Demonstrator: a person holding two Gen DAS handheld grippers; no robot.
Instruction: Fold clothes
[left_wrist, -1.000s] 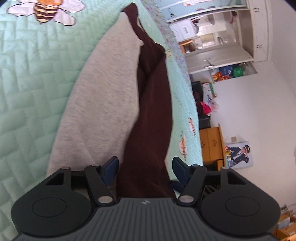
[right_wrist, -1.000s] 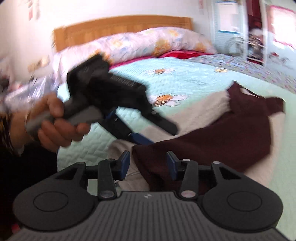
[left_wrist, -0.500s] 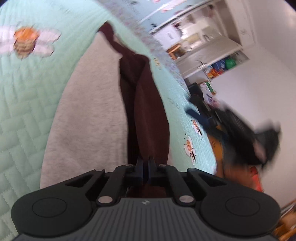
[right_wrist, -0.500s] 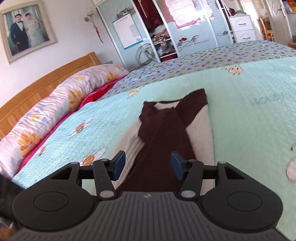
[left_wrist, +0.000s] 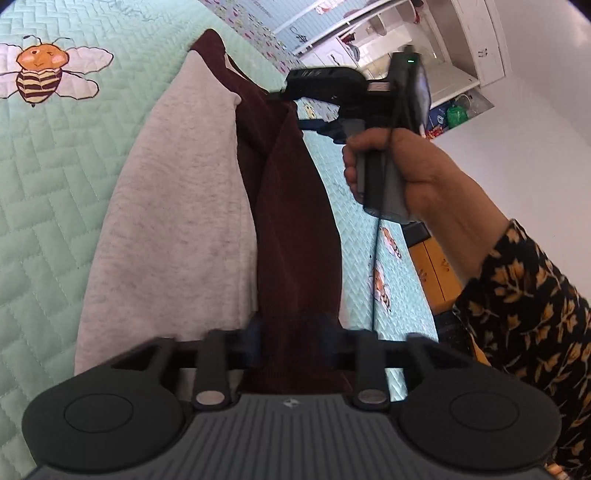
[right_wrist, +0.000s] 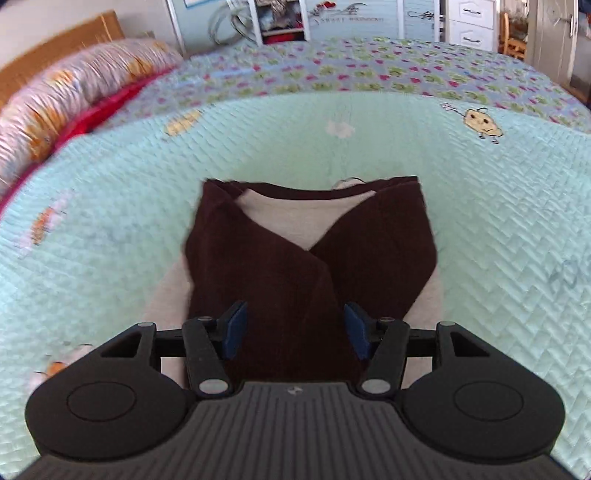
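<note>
Bedroom, mint quilt (right_wrist: 110, 221) with bee prints covering the bed. Nearest: left gripper (left_wrist: 291, 339), jaws opening, blurred, a maroon sleeve (left_wrist: 295, 236) between them; whether the pads touch it cannot be told. Right gripper (right_wrist: 295, 328): jaws apart over the maroon cloth, not pressing it. Garment (right_wrist: 295, 218): grey body, two maroon sleeves crossed over it, lying flat mid-quilt. Right hand (left_wrist: 402, 166) holds its gripper above the garment's far end. Beyond: pillow (right_wrist: 74, 88), wardrobe shelves with unclear contents.
</note>
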